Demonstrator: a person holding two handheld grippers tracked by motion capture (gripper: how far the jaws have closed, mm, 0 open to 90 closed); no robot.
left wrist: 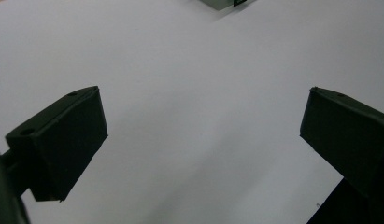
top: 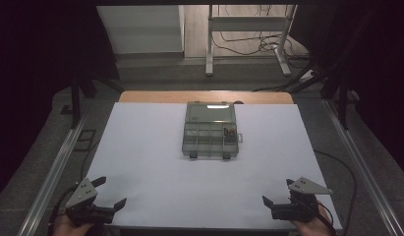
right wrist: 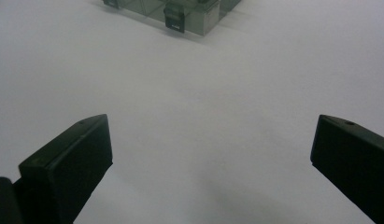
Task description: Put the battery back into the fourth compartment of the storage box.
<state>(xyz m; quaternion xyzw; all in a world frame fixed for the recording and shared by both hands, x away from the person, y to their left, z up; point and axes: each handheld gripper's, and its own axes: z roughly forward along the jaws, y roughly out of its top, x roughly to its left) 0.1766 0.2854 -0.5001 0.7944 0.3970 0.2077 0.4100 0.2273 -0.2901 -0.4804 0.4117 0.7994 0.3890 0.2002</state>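
A clear plastic organizer box (top: 210,130) lies in the middle of the white table (top: 140,157), its lid raised at the back. One right-hand compartment holds small dark items (top: 229,132). Two dark latches hang at the box's front edge. My left gripper (top: 112,191) rests open at the near left corner, far from the box. At the near right corner my right gripper (top: 277,191) is open too. In the left gripper view the gripper (left wrist: 203,112) holds nothing, and a box corner (left wrist: 222,3) peeks in at the top. The right gripper (right wrist: 210,135) faces the box's front (right wrist: 180,11), nothing between its jaws.
A strip of wooden tabletop (top: 204,96) runs behind the white sheet. Metal rails (top: 57,162) flank the table on both sides. A white stand (top: 248,44) and loose cables (top: 253,46) occupy the floor beyond. Wide bare white surface separates both grippers from the box.
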